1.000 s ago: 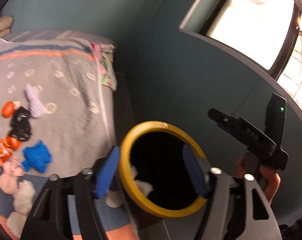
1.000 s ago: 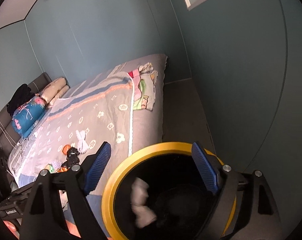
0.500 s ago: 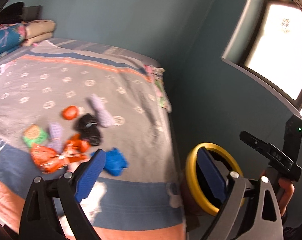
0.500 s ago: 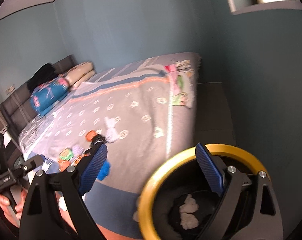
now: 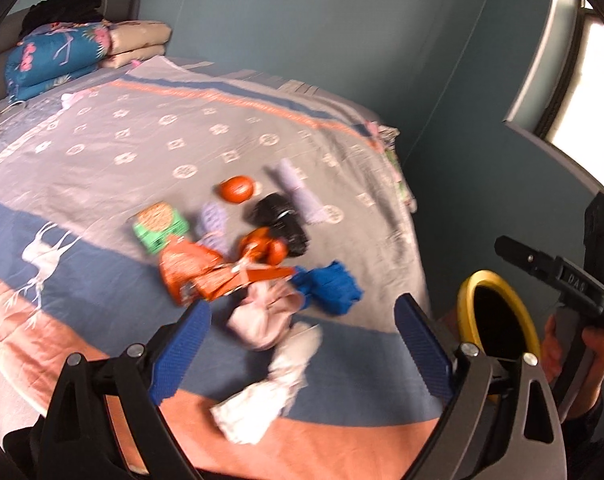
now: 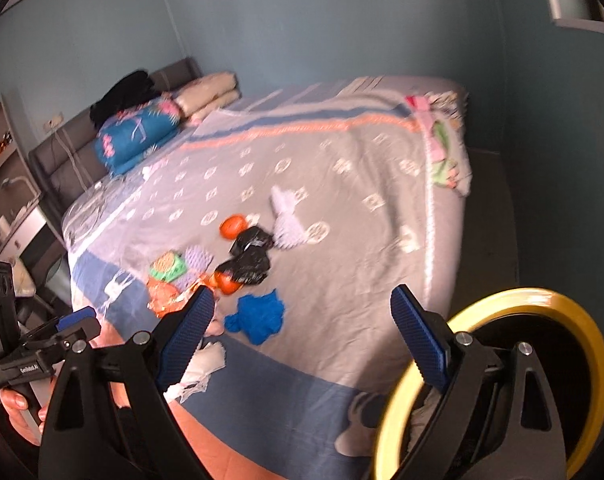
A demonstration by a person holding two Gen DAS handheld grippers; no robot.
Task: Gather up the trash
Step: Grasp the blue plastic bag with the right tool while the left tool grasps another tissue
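Left claw (image 5: pixel 302 344): I see its blue fingers spread wide apart with nothing between them, hanging over the near edge of the bed, above the pale pieces.
Right claw (image 6: pixel 302 332): also wide apart and holding nothing; I see it over the bed's near corner, with the bin at its right finger.
Bin (image 6: pixel 542 300): dark tub with a yellow rim, standing on the floor just beside the bed's near corner; in the left wrist view it sits at the far right (image 5: pixel 468 292). I can make out something pale inside, too hidden to name.
Bed (image 5: pixel 102 128): grey cover with white motifs, orange and blue bands, a white deer print near the front.
Trash pile: clustered in the middle of the cover, toward the near edge.
Blue wad (image 5: pixel 330 286): nearest the bin side, touching the pink wad (image 5: pixel 268 312).
White crumpled tissue (image 5: pixel 270 392): closest to me, on the blue and orange bands.
Orange wrapper (image 5: pixel 198 268): left of the pink wad.
Green packet (image 5: pixel 158 224): behind the orange wrapper.
Black bag (image 5: pixel 278 220): behind the blue wad, beside an orange ball (image 5: pixel 237 189).
Folded quilts (image 5: pixel 54 60): stacked at the headboard end.
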